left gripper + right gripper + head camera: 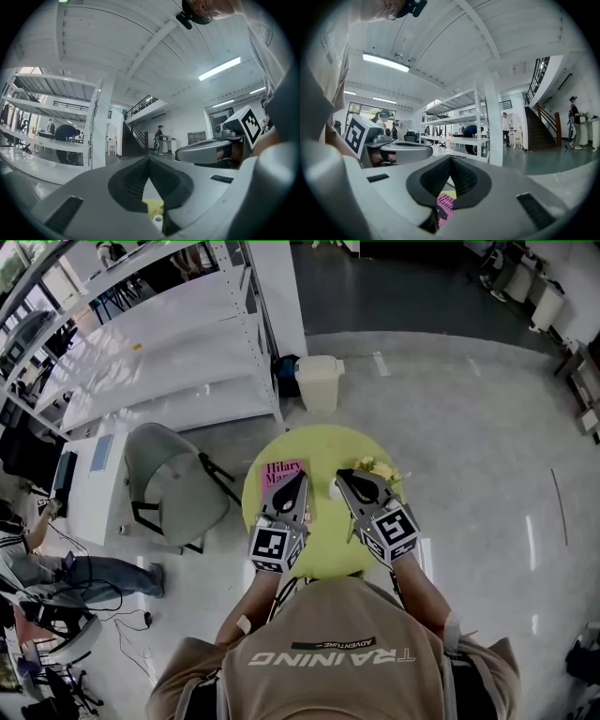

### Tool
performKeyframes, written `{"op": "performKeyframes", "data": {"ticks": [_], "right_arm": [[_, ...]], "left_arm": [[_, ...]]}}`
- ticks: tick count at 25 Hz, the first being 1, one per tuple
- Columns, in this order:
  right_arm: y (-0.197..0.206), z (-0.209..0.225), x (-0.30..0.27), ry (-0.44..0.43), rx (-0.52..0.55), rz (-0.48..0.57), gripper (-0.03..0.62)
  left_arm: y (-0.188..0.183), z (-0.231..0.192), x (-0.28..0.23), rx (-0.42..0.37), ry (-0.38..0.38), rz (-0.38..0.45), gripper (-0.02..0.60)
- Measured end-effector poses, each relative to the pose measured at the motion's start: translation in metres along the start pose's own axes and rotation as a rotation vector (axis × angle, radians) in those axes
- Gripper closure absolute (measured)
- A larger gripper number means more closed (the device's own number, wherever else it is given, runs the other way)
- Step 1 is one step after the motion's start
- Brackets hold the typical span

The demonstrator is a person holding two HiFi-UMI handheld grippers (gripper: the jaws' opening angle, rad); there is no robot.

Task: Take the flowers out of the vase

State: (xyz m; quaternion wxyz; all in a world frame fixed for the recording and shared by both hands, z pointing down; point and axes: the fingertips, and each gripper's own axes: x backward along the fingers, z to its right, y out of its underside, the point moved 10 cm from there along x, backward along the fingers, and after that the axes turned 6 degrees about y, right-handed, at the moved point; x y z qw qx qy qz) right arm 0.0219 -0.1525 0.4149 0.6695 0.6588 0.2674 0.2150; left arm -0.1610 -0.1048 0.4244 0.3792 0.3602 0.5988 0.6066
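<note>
Left gripper [300, 476] and right gripper [341, 474]: jaws together, nothing clamped (both over the round table [319, 442]). Flowers [380, 467] near its right edge, pink book [279, 472] toward its left edge.

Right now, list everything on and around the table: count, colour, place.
table: one, yellow-green, round, centre of the floor
book: one, pink, table's left side, partly behind the left gripper
flowers: one bunch, yellow and white, table's right side
vase: one, white, between the two grippers, mostly hidden
bin: one, white, on the floor beyond the table
chair: one, grey, left of the table
shelving: one unit, white, far left
left gripper: one, grey, shut, empty
right gripper: one, grey, shut, empty
</note>
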Motion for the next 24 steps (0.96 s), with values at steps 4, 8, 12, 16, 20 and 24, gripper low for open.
{"op": "performKeyframes", "data": {"ticks": [4,8,12,16,20,24], "right_arm": [[0.003,0.003,-0.001,0.017,-0.005,-0.001,0.595],[0.004,0.013,-0.001,0.046,-0.008,-0.005,0.595],[0.001,0.020,0.002,0.072,-0.010,0.001,0.595],[0.002,0.022,0.003,0.084,-0.013,-0.002,0.595],[0.005,0.023,0.008,0.086,-0.018,-0.006,0.595],[0.006,0.024,0.012,0.092,-0.010,-0.002,0.595]], "left_arm": [[0.002,-0.003,-0.004,-0.002,0.008,-0.006,0.580],[0.004,-0.006,-0.011,-0.011,0.023,-0.015,0.580],[-0.001,-0.008,-0.014,-0.013,0.028,-0.009,0.580],[-0.001,-0.009,-0.015,-0.013,0.036,-0.014,0.580],[0.002,-0.008,-0.012,-0.004,0.034,-0.018,0.580],[0.006,-0.005,-0.012,0.004,0.036,-0.018,0.580]]}}
